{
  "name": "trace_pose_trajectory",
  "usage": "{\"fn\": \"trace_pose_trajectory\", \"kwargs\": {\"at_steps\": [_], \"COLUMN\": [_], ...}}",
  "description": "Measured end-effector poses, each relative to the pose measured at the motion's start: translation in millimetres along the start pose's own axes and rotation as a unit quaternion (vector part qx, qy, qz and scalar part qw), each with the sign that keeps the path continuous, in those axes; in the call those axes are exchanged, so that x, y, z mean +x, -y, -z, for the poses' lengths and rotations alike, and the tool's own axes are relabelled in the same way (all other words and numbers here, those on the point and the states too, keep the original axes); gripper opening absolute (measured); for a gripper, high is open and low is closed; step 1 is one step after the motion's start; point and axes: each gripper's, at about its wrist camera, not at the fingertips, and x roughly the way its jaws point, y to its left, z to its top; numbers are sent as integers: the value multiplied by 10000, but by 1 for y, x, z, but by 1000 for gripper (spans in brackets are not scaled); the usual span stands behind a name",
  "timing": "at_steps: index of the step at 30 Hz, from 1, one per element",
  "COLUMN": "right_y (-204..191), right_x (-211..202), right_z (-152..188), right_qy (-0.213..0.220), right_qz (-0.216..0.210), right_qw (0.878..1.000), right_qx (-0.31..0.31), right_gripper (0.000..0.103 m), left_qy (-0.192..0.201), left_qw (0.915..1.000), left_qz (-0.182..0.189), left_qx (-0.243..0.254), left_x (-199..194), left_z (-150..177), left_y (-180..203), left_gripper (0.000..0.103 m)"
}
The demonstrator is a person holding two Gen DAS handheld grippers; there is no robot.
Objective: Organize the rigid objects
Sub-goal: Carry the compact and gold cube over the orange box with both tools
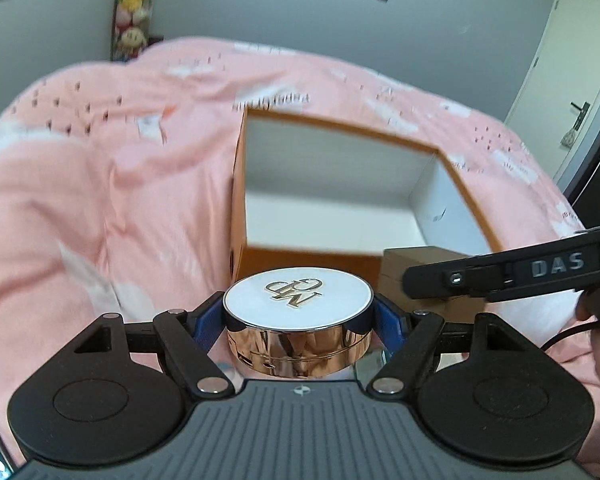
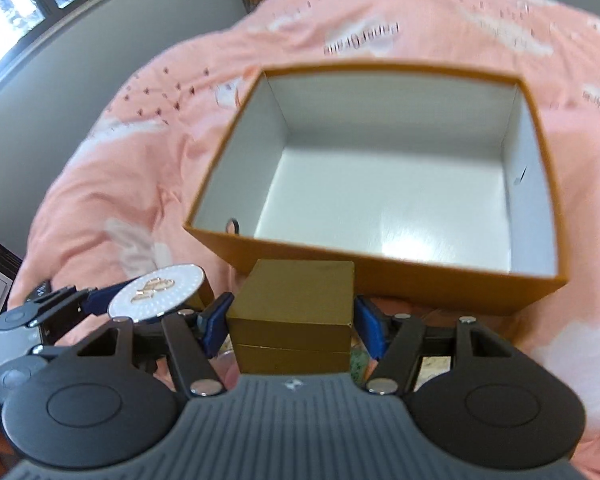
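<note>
We've got the left gripper [image 1: 298,320] jaws clamped on the round rose-gold white-lidded compact [image 1: 298,300] and the right gripper [image 2: 290,320] jaws on the small gold cardboard box [image 2: 296,304], both just short of the open orange cardboard box [image 2: 440,284], so clipping its near wall could knock either loose.

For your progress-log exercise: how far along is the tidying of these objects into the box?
Done: nothing is packed; the orange box shows only bare white floor. In hand: the left gripper clamps the round compact, and the right gripper the gold box. Left: placing both inside.
</note>
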Motion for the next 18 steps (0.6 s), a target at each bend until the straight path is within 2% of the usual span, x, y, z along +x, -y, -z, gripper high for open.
{"fn": "trace_pose_trajectory", "kwargs": {"at_steps": [4,8,10,13,18], "right_y": [1,10,18,30,57], "right_x": [-29,-38,-37,-23,10], "right_z": [-12,-31,-41,-56,-75], "right_qy": [357,621,746,750,515], "right_qz": [30,166,282,351,677], "right_qw": [9993,9979,9968,9965,9956], "right_qx": [-115,-90,-49,120,391], "right_gripper": [64,64,64,64,64], "left_qy": [212,440,426,422,8], "left_qw": [9997,9986,9984,9976,9963], "left_qz": [80,68,162,82,-99], "left_qx": [79,299,324,544,848], "left_x": [-3,6,16,38,82], "left_z": [-20,-41,-51,-64,-74], "left_y": [4,15,21,32,39], "left_gripper": [88,88,88,88,88]}}
